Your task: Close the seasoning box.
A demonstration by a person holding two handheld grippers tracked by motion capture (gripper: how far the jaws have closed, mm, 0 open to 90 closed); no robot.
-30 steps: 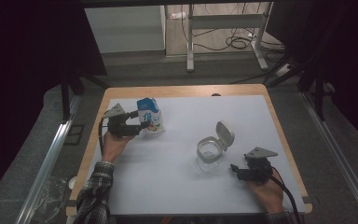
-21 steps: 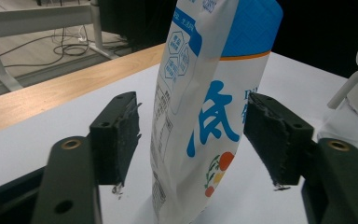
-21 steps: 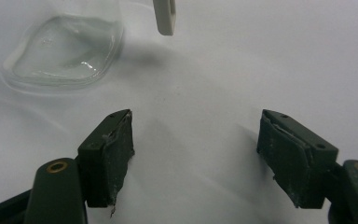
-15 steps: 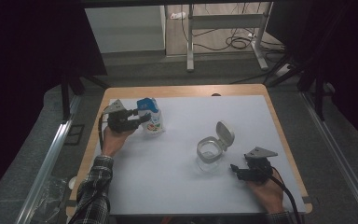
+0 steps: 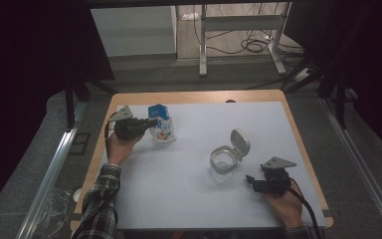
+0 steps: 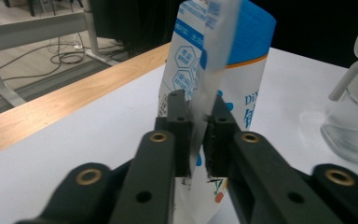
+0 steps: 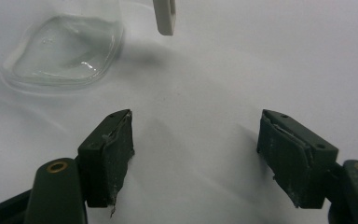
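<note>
A blue and white pouch (image 5: 161, 130) stands upright at the back left of the white table top. My left gripper (image 5: 149, 122) has just been closing and is now shut on the side seam of the pouch (image 6: 214, 79), both pads pinching the thin edge. A clear glass jar (image 5: 224, 165) with its white flip lid (image 5: 240, 144) open stands right of centre. My right gripper (image 5: 248, 181) rests low near the front right, just right of the jar, its jaws wide apart over bare table with nothing between them (image 7: 193, 154). The jar's base (image 7: 65, 51) lies ahead of it.
The white mat (image 5: 189, 199) covers a wooden table whose bare edge (image 5: 199, 97) runs along the back. A grey metal rail (image 5: 49, 174) flanks the left side. A desk frame and cables (image 5: 248, 42) stand on the floor beyond.
My left gripper moved a little toward the pouch and its jaws closed onto the pouch's side edge. The right gripper and the jar stayed put.
</note>
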